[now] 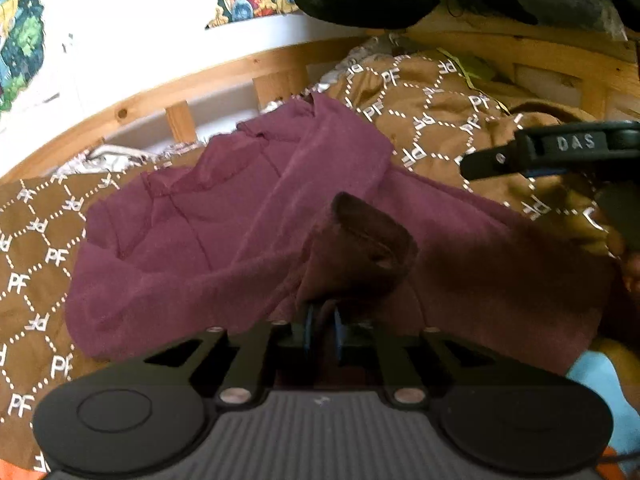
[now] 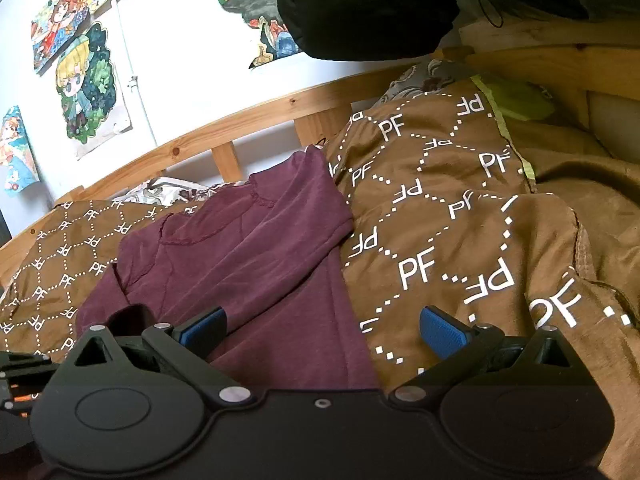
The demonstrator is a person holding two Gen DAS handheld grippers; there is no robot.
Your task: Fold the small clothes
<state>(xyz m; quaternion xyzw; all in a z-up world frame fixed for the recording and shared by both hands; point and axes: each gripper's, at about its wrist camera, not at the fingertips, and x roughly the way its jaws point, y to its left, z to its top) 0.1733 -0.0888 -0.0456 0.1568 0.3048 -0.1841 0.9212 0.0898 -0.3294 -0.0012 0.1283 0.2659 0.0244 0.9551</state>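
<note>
Here the left gripper (image 1: 322, 330) jaws pinch the soft, creased maroon shirt (image 1: 224, 232); the right gripper (image 2: 322, 330) jaws gape wide.

Brown bedspread (image 2: 432, 216) with white dotted diamonds and "PF" letters, spread rumpled over the bed; plain brown blanket (image 2: 580, 184) bunched at right, beside a yellow-green edge (image 2: 516, 104). Pale patterned sheet (image 2: 168, 192) peeking out by the wooden bed rail (image 2: 248, 120), slats beneath it. White wall (image 2: 180, 60) behind, hung with colourful cartoon drawings (image 2: 86, 88), one of a blond figure among green leaves. Dark bulky bundle (image 2: 360, 4) overhead at top. Light blue patch (image 1: 604, 384) and orange scrap (image 1: 16, 474) at lower corners
</note>
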